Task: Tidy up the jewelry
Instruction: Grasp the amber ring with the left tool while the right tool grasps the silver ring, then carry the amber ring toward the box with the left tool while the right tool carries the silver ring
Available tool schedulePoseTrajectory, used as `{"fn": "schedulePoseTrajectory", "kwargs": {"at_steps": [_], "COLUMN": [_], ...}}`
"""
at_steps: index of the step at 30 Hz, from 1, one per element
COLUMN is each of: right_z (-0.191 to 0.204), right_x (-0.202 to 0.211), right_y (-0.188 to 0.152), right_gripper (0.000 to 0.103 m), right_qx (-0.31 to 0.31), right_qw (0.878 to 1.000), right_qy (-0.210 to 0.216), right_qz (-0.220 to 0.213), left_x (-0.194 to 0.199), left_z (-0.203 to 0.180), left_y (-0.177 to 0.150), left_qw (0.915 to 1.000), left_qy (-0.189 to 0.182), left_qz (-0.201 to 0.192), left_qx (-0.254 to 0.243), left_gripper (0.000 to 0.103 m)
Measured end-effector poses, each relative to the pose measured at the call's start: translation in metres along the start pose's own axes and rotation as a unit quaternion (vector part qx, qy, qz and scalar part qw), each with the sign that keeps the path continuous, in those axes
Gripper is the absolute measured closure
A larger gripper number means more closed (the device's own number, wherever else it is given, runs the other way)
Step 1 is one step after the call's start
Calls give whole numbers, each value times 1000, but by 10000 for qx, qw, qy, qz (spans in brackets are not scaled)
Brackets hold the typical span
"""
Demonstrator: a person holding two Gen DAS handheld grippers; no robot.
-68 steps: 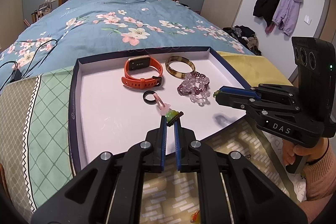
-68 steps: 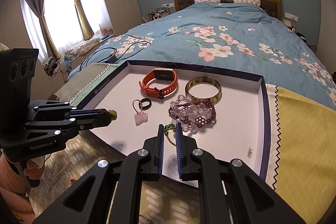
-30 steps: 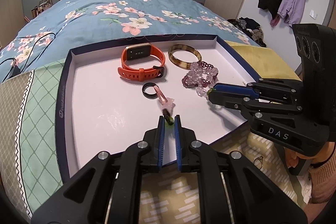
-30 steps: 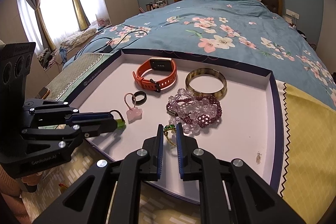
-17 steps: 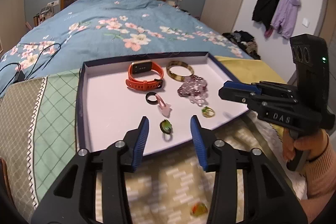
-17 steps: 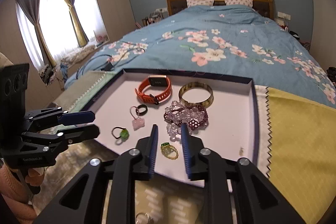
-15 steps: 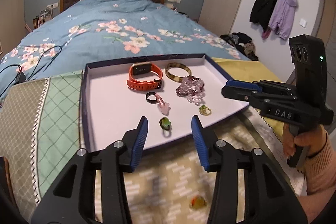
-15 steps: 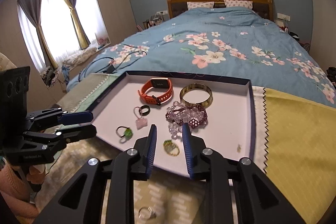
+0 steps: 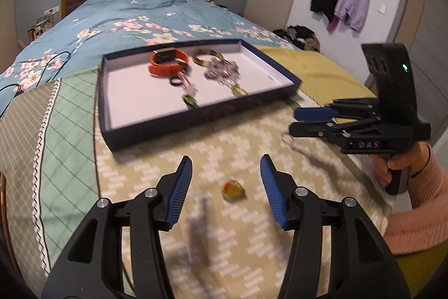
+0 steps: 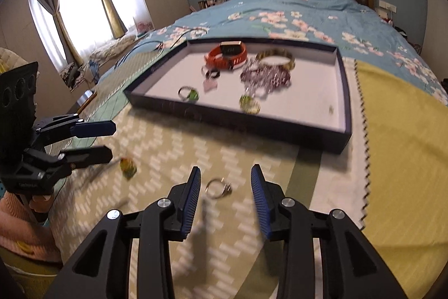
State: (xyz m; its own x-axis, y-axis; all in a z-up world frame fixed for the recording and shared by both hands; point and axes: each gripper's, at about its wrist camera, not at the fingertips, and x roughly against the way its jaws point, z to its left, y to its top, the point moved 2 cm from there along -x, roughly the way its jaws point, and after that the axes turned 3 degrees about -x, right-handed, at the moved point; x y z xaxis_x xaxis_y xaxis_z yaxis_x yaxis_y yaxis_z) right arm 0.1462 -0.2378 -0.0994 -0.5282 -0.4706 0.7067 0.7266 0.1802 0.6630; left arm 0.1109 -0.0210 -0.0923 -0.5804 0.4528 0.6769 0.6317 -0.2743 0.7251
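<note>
My left gripper [image 9: 226, 188] is opening over an amber ring [image 9: 233, 190]; my right gripper [image 10: 225, 187] is opening over a silver ring [image 10: 218, 188], both near the tray's [image 10: 252, 125] front edge, untouched.

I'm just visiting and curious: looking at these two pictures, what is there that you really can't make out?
- Amber ring on the bedspread, left wrist view: motion blur hides its setting.
- Silver ring, right wrist view: too small and soft to tell its stone.
- Bead bracelets in the tray: smeared into one heap, so their count is unclear.
- Watch: screen too small to read.
- The person: only sleeves show, the frame edges cut off the rest.
</note>
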Motion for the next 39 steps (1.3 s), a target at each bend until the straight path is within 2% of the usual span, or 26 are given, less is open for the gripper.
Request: {"fn": "schedulePoseTrajectory", "kwargs": {"at_steps": [5,9,18,21,24,28,30,39], "right_z": [5,9,19,22,20,19,20,18], "right_x": [-3,-5,-9,-11,-10,-9,-8,-5], "right_y": [-6,-8,-9,-9,-8,-8,-8,-7], "right_gripper": [68,68,67,72,84,85,98,99], "right_qx": [14,56,262,348,325,335,353,272], "right_qw": [10000,9998,9988,9978,9977,9977,9977,9987], "right_qy": [-45,-94,-383,-529,-560,-573,-556,-422], "right_qz": [84,158,183,190,178,161,130,73], "left_x": [-6,-13,-26,-27,-27,-27,-27,-24], "left_z": [-10,-10,-4,-1,0,-1,0,1], "left_y": [-10,-12,-14,-14,-13,-13,-12,-14], "left_qw": [9998,9996,9984,9982,9982,9982,9982,9984], "left_qy": [4,-4,24,49,69,104,107,109], "left_qz": [155,287,549,568,570,557,544,491], "left_qx": [-90,-44,116,161,193,195,208,272], "left_gripper": [52,55,74,81,82,83,83,83]}}
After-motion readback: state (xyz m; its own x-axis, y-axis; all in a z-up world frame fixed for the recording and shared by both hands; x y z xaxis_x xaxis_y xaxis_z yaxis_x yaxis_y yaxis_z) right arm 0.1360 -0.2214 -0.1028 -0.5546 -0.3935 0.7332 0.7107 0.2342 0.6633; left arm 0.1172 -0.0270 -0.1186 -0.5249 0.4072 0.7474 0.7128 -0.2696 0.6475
